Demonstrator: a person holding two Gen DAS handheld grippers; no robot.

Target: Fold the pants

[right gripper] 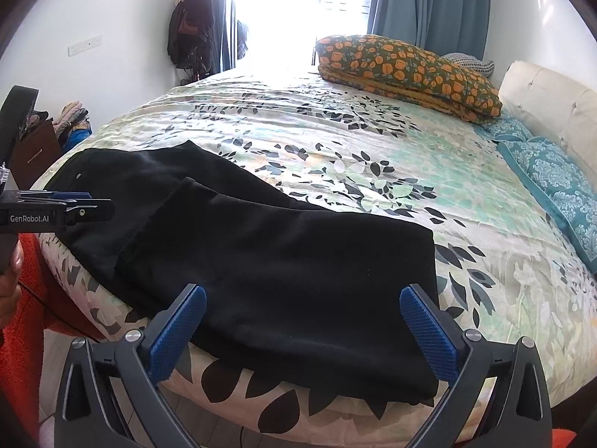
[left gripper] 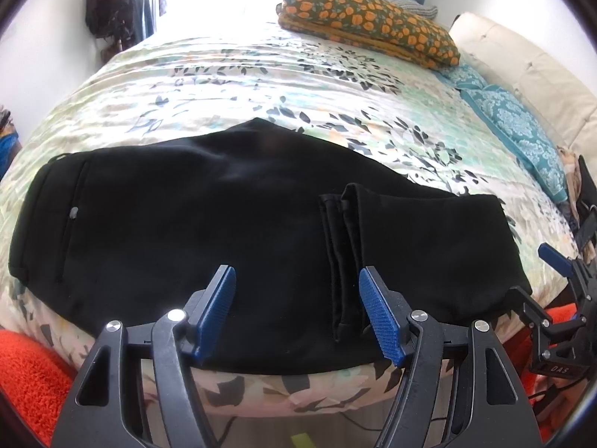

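Observation:
Black pants [left gripper: 186, 224] lie along the near edge of the bed, waistband at the left, legs folded back over the middle so the hems [left gripper: 341, 254] lie on top. In the right wrist view the pants [right gripper: 298, 268] show the folded leg part on top. My left gripper [left gripper: 296, 306] is open and empty, just above the pants' near edge beside the hems. My right gripper [right gripper: 302, 328] is open and empty over the folded end at the right. The right gripper also shows at the right edge of the left wrist view [left gripper: 559, 280], the left gripper at the left of the right wrist view [right gripper: 74, 209].
The bed [right gripper: 373, 156] has a leaf-print cover. A folded orange-flowered blanket [right gripper: 406, 71] and teal pillows [right gripper: 552, 175] lie at the far right by the cream headboard [right gripper: 552, 104]. An orange rug [left gripper: 30, 373] lies on the floor. Bags hang on the far wall [right gripper: 190, 22].

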